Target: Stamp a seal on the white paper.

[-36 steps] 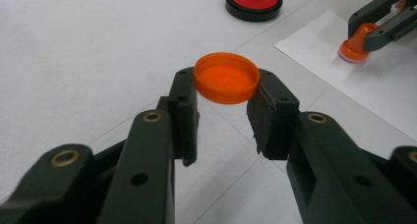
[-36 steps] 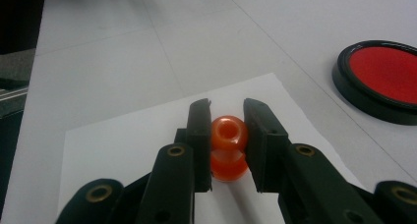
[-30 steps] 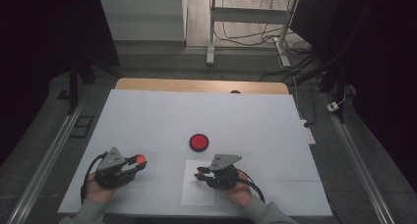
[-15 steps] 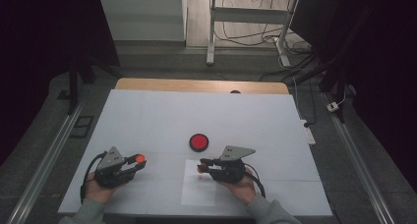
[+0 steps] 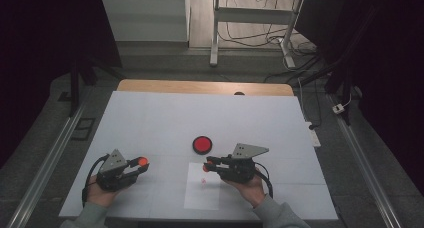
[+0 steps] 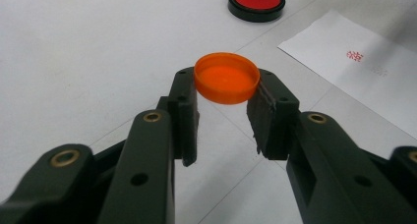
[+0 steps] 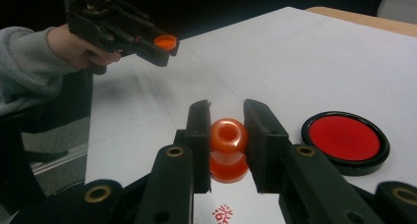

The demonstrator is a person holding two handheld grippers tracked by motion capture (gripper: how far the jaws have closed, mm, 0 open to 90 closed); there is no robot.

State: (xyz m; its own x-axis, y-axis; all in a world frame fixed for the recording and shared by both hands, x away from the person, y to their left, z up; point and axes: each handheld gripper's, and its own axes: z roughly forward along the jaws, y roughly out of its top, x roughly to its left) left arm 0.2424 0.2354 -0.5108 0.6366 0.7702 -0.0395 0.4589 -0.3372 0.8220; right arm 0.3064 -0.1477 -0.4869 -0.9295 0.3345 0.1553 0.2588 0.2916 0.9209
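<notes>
Right gripper [image 7: 223, 130] pinches an orange stamp [image 7: 227, 150] just above the white paper sheet [image 5: 202, 193], near the red ink pad [image 5: 202, 144]. Left gripper [image 6: 223, 111], at the near left, pinches an orange cap [image 6: 226, 78] above the white table [image 5: 165, 118].

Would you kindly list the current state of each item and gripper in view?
left gripper: shut on the orange cap, held off the table.
orange cap: off its stamp, open side up, clamped between the jaws.
right gripper: shut on the orange stamp.
orange stamp: uncapped, gripped above the paper.
red ink pad: lid off, red surface exposed.
paper sheet: flat on the table, one red stamp mark on it.
</notes>
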